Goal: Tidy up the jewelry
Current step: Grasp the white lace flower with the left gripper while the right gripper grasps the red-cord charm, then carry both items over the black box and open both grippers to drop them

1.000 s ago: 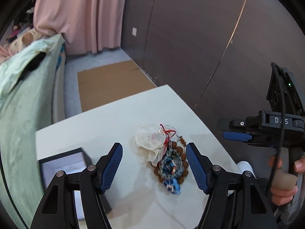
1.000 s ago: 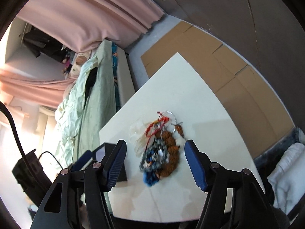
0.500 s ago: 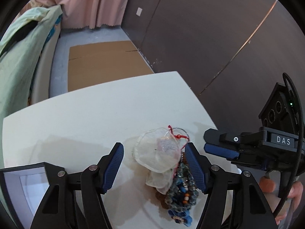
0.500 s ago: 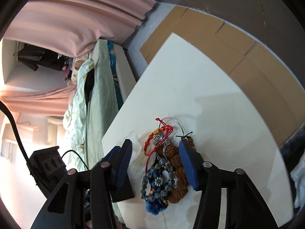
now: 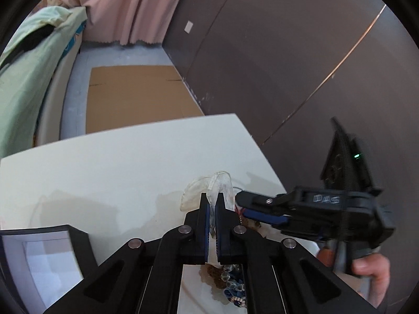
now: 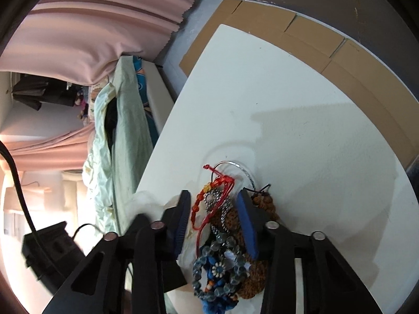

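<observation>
My left gripper [image 5: 212, 204], frame centre, is clamped on the clear pouch [image 5: 221, 185]. My right gripper [image 6: 213, 219] straddles the bracelets [image 6: 222, 238], jaws apart.

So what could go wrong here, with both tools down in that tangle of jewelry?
The left tool is shut on the sheer pouch, which lies against the tangled pile; lifting it may drag bracelets along. The right tool stands open around the red cord bracelet and the brown bead bracelet, so closing could catch several at once. The two tools are close together and might bump.
</observation>
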A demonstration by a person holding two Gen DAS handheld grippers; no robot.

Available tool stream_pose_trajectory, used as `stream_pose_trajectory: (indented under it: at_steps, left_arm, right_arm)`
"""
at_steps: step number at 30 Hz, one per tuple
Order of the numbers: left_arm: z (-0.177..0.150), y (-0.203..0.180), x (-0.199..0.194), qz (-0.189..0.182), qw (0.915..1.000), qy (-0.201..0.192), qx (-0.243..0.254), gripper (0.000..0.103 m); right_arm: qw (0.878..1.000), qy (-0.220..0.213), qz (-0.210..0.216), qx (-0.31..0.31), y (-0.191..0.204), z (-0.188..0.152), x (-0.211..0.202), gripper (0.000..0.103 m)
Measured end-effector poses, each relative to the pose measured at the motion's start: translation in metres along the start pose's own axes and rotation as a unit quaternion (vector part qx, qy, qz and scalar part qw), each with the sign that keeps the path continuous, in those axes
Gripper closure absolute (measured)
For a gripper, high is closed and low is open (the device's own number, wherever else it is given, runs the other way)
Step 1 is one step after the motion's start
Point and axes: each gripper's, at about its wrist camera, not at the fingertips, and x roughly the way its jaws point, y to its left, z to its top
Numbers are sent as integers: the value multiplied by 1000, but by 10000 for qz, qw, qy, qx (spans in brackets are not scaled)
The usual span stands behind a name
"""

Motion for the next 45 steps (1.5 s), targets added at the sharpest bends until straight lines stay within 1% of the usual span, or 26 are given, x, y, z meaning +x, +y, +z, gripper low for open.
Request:
stream_pose_trajectory:
  at_steps: [1, 3, 6, 10, 15, 19, 25, 28, 36, 38, 41, 42, 43, 44, 45]
  left_arm:
    - [1, -1, -6, 18, 10000, -46, 1, 100]
    - [2, -2, -12, 32, 9999, -129, 22, 100]
    - [4, -5, -31, -7, 9994, -349, 19, 100]
    - [5, -6, -56, -22, 9981, -617, 31, 100]
    - [6, -9, -91, -47, 9948, -1015, 59, 100]
    - [3, -4, -114, 48, 9921, -1250, 93, 100]
    - [-7, 11, -137, 211, 9901, -1391, -13, 100]
    - [-12, 17, -143, 300, 9896, -1408, -58, 100]
    - [-26, 47, -150, 605, 9895, -1290, -233, 100]
    - [-27, 57, -151, 523, 9912, -1155, -380, 100]
    - [-29, 69, -145, 431, 9939, -806, -624, 90]
    - [-31, 72, -145, 450, 9936, -790, -666, 79]
    - [-33, 75, -146, 516, 9929, -803, -708, 57]
    - [-34, 77, -149, 568, 9922, -841, -725, 46]
    - [-35, 79, -153, 611, 9912, -914, -737, 26]
  right_arm:
    - [10000, -7, -46, -17, 0, 0, 0, 87]
    - [9999, -38, -108, -71, 1, -1, -1, 99]
    - [9995, -237, -56, -221, 4, -3, -14, 99]
    - [9976, -434, 175, -519, 18, -10, -33, 99]
    - [9939, -601, 444, -805, 34, -24, -52, 99]
    - [9904, -697, 652, -1001, 48, -33, -58, 99]
    - [9818, -749, 986, -1443, 72, -50, -65, 99]
    - [9788, -775, 988, -1619, 81, -59, -63, 99]
    - [9723, -732, 901, -2029, 101, -74, -50, 99]
    - [9709, -677, 942, -2097, 106, -77, -46, 99]
    - [9668, -578, 1073, -2247, 119, -85, -40, 99]
    - [9657, -549, 1096, -2291, 122, -88, -38, 99]
    - [9640, -507, 1126, -2357, 127, -92, -34, 99]
    - [9629, -469, 1144, -2400, 130, -95, -31, 99]
    - [9616, -409, 1160, -2452, 134, -98, -27, 99]
